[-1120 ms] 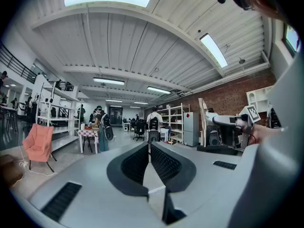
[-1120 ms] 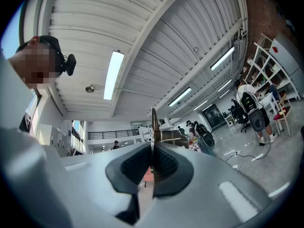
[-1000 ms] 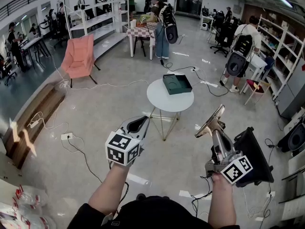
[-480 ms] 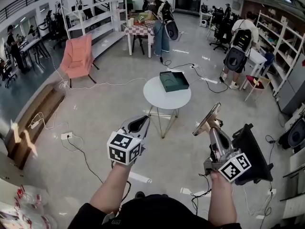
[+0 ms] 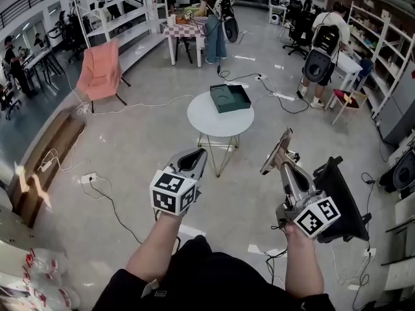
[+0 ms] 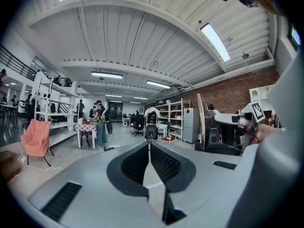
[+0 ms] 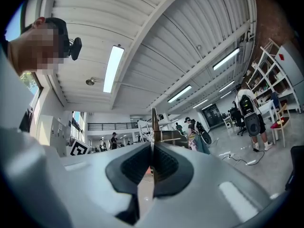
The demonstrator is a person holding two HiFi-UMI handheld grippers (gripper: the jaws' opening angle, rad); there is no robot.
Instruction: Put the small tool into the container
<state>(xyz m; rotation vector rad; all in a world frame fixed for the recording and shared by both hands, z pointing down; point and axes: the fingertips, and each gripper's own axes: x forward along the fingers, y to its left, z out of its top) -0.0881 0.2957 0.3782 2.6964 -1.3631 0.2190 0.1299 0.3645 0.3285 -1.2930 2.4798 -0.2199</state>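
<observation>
A dark green open container [image 5: 227, 98] lies on a small round white table [image 5: 211, 123] ahead of me, well beyond both grippers. My right gripper [image 5: 284, 162] is shut on a small tool [image 5: 276, 150], a flat metal blade that sticks up and forward from the jaws. In the right gripper view the blade [image 7: 153, 123] shows edge-on, rising from the closed gripper [image 7: 152, 151]. My left gripper [image 5: 193, 157] is held at mid-left, shut and empty. In the left gripper view its jaws [image 6: 149, 148] meet with nothing between them, and the tool [image 6: 200, 122] shows at the right.
A pink chair [image 5: 100, 70] stands at the far left. A black case [image 5: 338, 201] sits on the floor close to my right hand. Cables [image 5: 107, 199] trail across the floor. Shelving [image 5: 382, 50] lines the right side, and people stand near a checkered table [image 5: 188, 28] at the back.
The round table and container have drawn closer and shifted slightly left in the head view. Both grippers keep their pose, the right one still holding the tool.
</observation>
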